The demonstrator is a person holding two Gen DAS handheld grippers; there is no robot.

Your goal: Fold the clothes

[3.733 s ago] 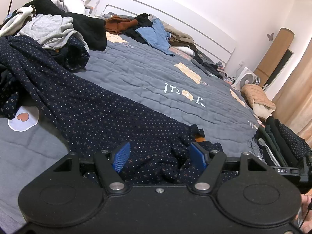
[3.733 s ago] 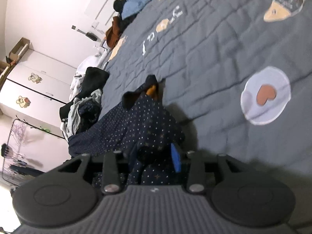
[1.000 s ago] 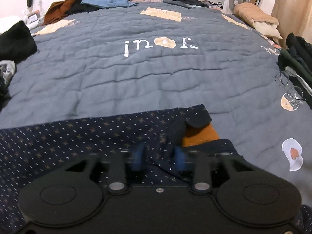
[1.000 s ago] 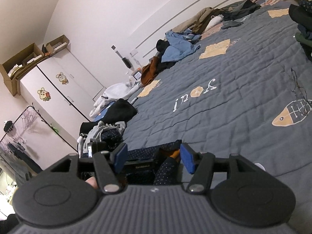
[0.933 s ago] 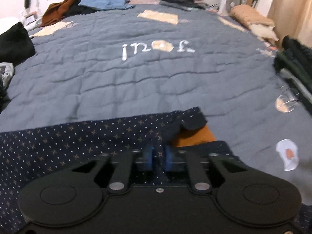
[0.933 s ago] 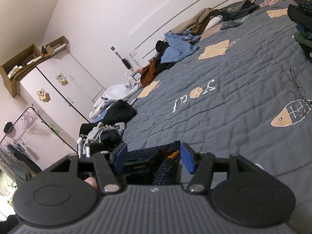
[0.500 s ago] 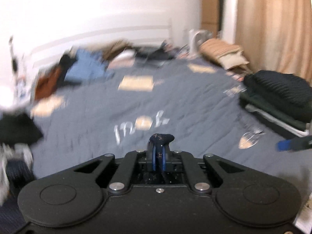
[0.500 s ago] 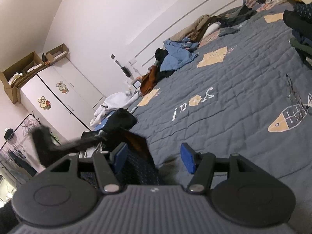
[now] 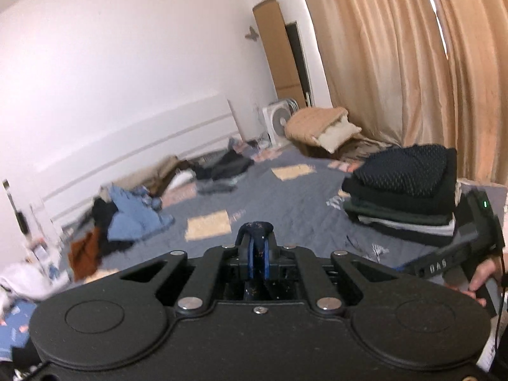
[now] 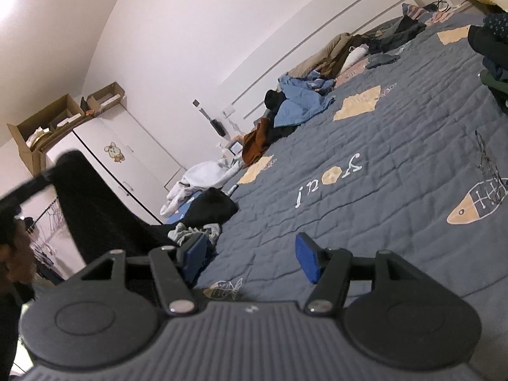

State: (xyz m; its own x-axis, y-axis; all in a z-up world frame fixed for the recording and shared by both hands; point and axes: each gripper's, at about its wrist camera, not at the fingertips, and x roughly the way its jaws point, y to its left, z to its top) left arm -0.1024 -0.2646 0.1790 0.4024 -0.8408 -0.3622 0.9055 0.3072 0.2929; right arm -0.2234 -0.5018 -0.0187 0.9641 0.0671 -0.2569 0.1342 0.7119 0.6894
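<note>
My left gripper (image 9: pixel 257 254) is shut on a fold of the navy dotted garment (image 9: pixel 256 229), whose bunched tip sticks up above the blue pads. It is raised well above the bed. In the right wrist view that garment (image 10: pixel 95 212) hangs as a dark blurred drape at the left. My right gripper (image 10: pixel 250 258) stays low over the grey quilt (image 10: pixel 381 190), open, with nothing between its blue pads (image 10: pixel 306 258). A hand (image 9: pixel 482 281) at the right edge of the left wrist view holds the right tool.
A stack of folded dark clothes (image 9: pixel 403 190) sits on the bed's right side. Unfolded clothes lie along the headboard (image 10: pixel 301 101) and in a heap at the left edge (image 10: pixel 203 209). A fan (image 9: pixel 281 120), curtains (image 9: pixel 412 63) and a white wardrobe (image 10: pixel 127 165) surround the bed.
The left gripper closed on the navy garment and rose steeply, lifting it off the quilt. The cloth left the space between the right gripper's fingers, which barely moved.
</note>
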